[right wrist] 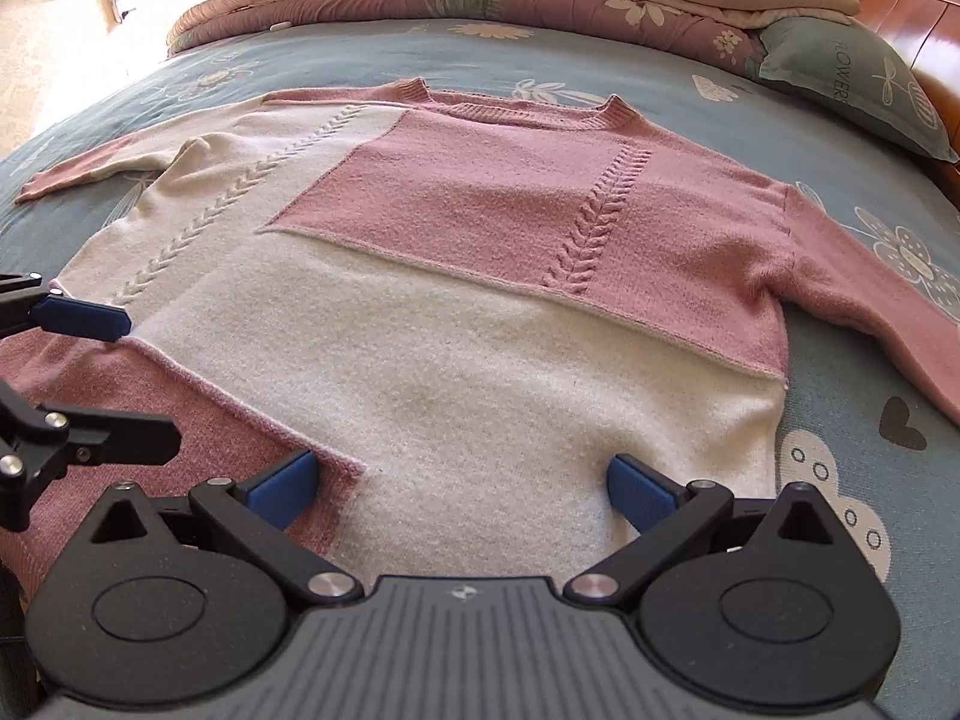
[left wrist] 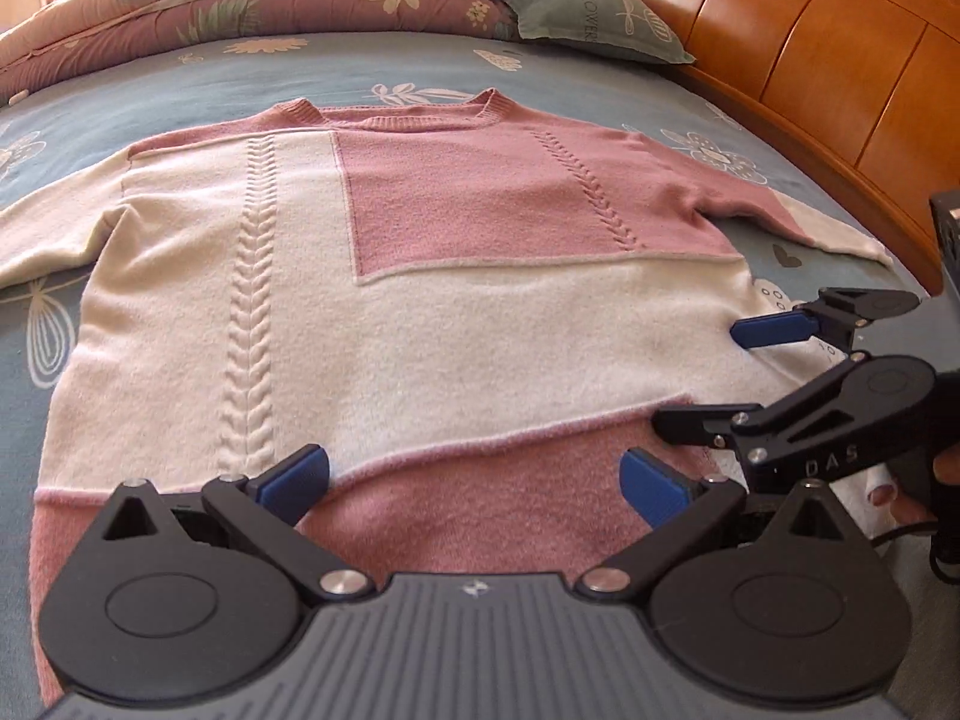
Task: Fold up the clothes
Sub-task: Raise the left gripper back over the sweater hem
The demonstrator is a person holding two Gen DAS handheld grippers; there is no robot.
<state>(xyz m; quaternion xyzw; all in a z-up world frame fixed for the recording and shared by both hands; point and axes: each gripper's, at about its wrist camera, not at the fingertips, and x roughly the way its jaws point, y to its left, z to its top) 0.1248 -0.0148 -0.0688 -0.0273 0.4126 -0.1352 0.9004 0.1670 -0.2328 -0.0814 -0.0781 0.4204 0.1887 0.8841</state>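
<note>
Both grippers, left gripper [left wrist: 474, 483], right gripper [right wrist: 462, 483], jaws apart over sweater [left wrist: 420, 324] hem; pillow [left wrist: 594, 18] beyond.

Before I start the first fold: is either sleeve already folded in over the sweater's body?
No; in the right wrist view both sleeves of the sweater lie spread out on the bedsheet.

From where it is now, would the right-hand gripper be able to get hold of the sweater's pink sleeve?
Probably yes. The right gripper is open over the hem of the sweater, and the pink sleeve lies flat on the bedsheet with nothing between them.
</note>
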